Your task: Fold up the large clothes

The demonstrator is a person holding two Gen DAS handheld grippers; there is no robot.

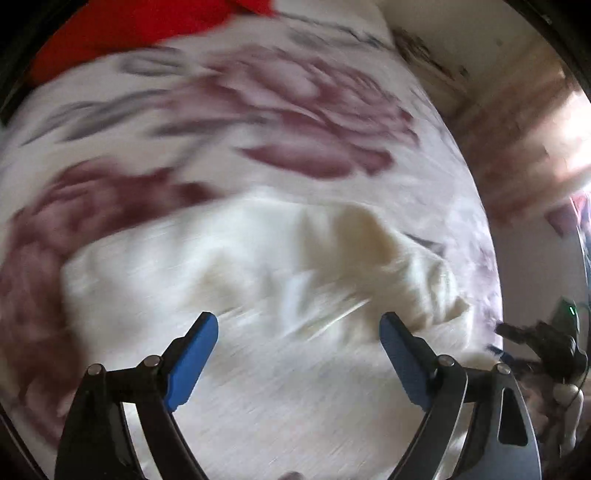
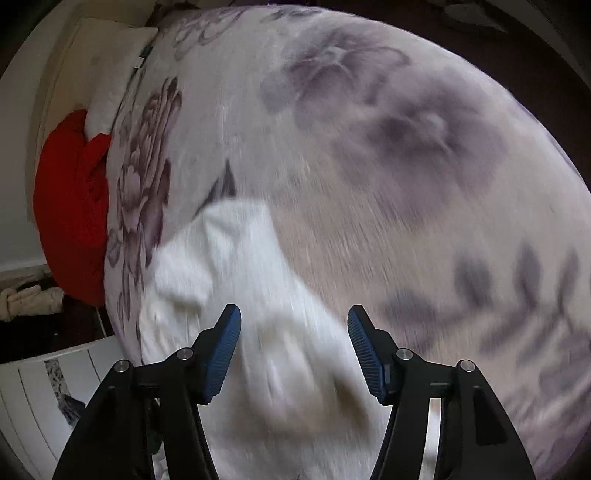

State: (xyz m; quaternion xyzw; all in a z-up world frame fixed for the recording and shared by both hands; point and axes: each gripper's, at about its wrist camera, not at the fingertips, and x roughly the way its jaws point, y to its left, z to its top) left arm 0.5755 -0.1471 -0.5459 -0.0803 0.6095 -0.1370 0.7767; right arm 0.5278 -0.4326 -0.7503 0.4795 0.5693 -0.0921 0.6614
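A white garment (image 1: 258, 258) lies crumpled on a bed covered with a flowered blanket (image 1: 288, 110). My left gripper (image 1: 298, 330) is open and empty just above the garment's near part. In the right wrist view the same white garment (image 2: 236, 280) lies below and to the left of the flowered blanket (image 2: 388, 177). My right gripper (image 2: 294, 325) is open and empty over the garment's near end. Both views are blurred by motion.
A red cushion (image 2: 74, 206) and a white pillow (image 2: 110, 85) lie at the head of the bed; the red cushion also shows in the left wrist view (image 1: 122, 33). A white slatted panel (image 2: 40, 398) stands by the bed. The other gripper's body (image 1: 546, 343) is at the right edge.
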